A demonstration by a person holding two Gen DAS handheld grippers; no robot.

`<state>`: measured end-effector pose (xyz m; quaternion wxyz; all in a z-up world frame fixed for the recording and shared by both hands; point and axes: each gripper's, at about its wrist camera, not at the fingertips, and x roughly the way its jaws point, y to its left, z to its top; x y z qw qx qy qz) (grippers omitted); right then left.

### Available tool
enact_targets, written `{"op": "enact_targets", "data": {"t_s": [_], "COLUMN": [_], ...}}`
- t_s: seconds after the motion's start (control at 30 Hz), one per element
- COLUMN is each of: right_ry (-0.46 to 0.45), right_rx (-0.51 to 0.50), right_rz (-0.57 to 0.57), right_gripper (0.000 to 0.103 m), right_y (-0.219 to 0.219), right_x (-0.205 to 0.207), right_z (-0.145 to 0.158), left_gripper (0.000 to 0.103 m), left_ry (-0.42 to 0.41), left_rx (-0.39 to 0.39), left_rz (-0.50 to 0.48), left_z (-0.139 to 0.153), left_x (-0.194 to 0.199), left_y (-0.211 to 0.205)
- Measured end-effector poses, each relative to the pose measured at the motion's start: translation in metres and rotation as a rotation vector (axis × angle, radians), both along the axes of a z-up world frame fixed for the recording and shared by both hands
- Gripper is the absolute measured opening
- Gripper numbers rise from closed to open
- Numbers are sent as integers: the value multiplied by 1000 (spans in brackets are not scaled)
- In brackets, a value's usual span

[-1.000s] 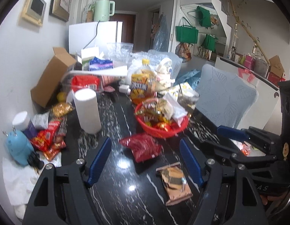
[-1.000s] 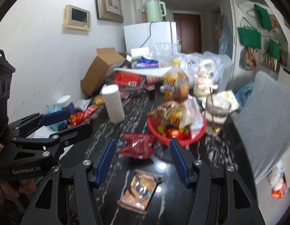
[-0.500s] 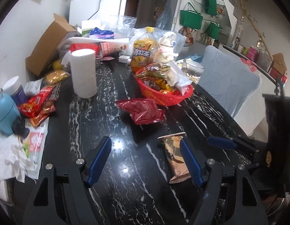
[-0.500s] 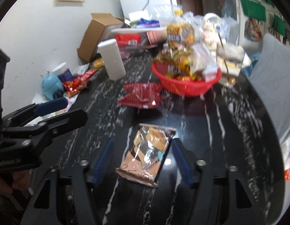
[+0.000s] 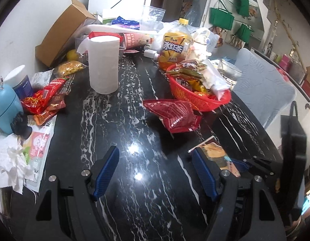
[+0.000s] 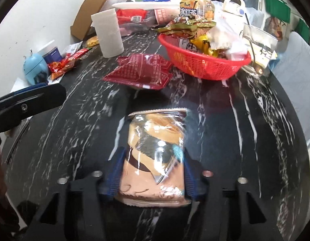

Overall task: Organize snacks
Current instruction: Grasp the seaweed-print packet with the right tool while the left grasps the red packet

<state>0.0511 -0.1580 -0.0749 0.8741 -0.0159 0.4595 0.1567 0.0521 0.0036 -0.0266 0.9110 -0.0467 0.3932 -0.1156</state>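
A brown snack packet (image 6: 155,150) lies flat on the black marble table (image 6: 245,140). My right gripper (image 6: 153,157) has it between its blue pads; the jaws are closing and both pads touch the packet's sides. In the left wrist view the same packet (image 5: 215,152) shows beside the right gripper (image 5: 247,164). My left gripper (image 5: 155,170) hangs open over bare tabletop, with nothing between its fingers. A red snack bag (image 6: 139,70) lies just ahead, next to a red basket (image 6: 203,66) heaped with snacks.
A paper roll (image 5: 102,60), an iced tea bottle (image 5: 173,48) and a cardboard box (image 5: 60,36) stand at the back. Loose snack packets (image 5: 44,98) and a blue figure (image 5: 4,108) crowd the left edge. A glass with a spoon (image 6: 257,46) stands right of the basket.
Both grippers have sunk toward the table. The right one came down around the brown packet, opened wider on the way, then narrowed onto it.
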Motion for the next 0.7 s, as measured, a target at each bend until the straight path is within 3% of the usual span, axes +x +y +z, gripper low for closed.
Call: {"op": "enact_targets", "data": {"t_s": [0.37,0.5,0.7], "right_ry": [24,-8,-22], "right_rx": [8,-19,-9], "right_rz": [-94,-135,-158], "right_gripper": [50,50,50], "right_y": [-50,-57,-69], "right_x": [33,45,57], "right_z": [4,6,4], "left_gripper": [74,74,74], "left_ry": [-12,-22,28], "left_rx": [-18,-35,-21], "left_rz": [5,5,-24], "left_z": [5,9,0], "left_x": [42,59,94], "left_y": [-24,-32,-54]}}
